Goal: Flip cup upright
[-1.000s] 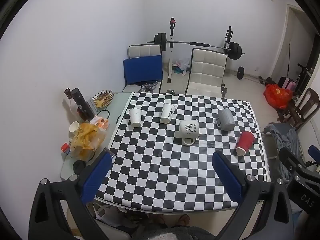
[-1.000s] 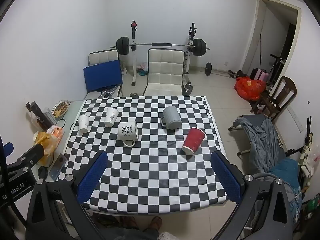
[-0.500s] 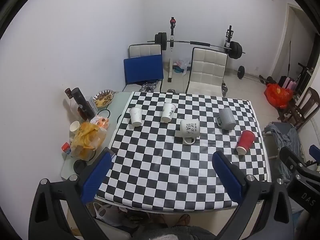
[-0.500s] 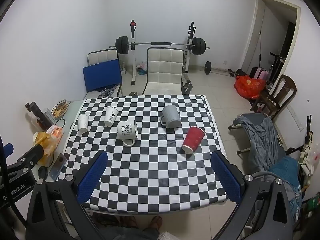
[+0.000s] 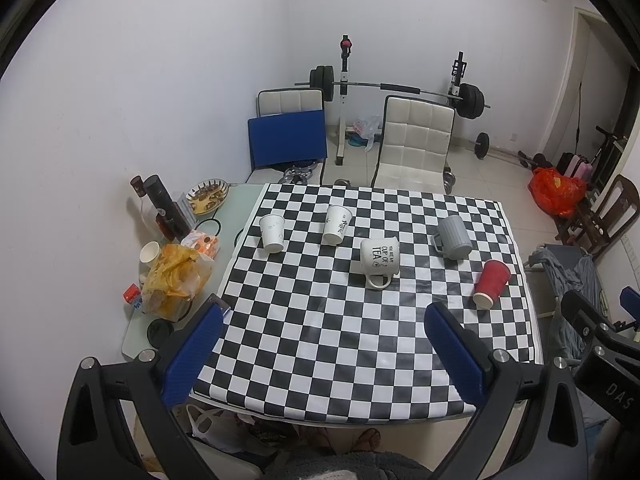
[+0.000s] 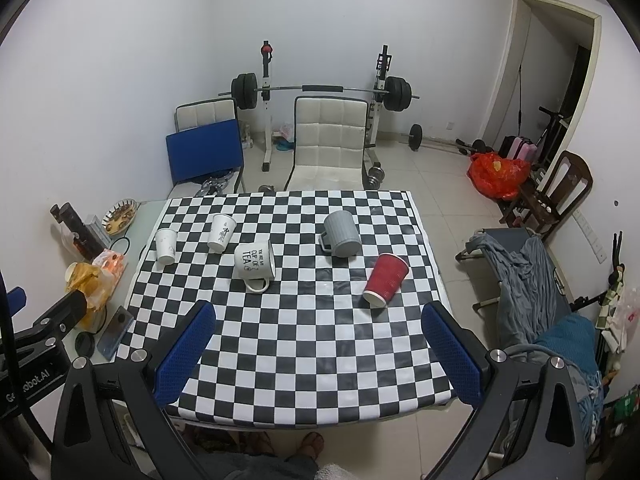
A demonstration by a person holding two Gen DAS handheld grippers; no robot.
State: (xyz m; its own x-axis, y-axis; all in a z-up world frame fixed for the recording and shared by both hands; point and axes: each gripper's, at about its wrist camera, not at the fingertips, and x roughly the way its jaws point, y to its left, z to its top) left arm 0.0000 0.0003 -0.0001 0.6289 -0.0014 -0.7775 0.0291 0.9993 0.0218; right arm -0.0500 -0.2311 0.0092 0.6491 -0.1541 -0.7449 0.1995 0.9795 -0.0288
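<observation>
Currently five cups sit upside down on the black-and-white checkered tablecloth (image 6: 304, 344): two white paper cups (image 5: 272, 233), a white ceramic "CUP OF TEA" mug (image 5: 379, 258), a grey ribbed mug (image 6: 341, 234) and a red paper cup (image 6: 386, 279). Well above the near table edge, the left gripper (image 5: 322, 354) and right gripper (image 6: 318, 354) hover with jaws spread wide, holding nothing.

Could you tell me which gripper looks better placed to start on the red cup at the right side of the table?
Right, probably. The red cup lies nearer the right gripper, just beyond its right finger; the left gripper is farther left. Both are open and empty.
</observation>
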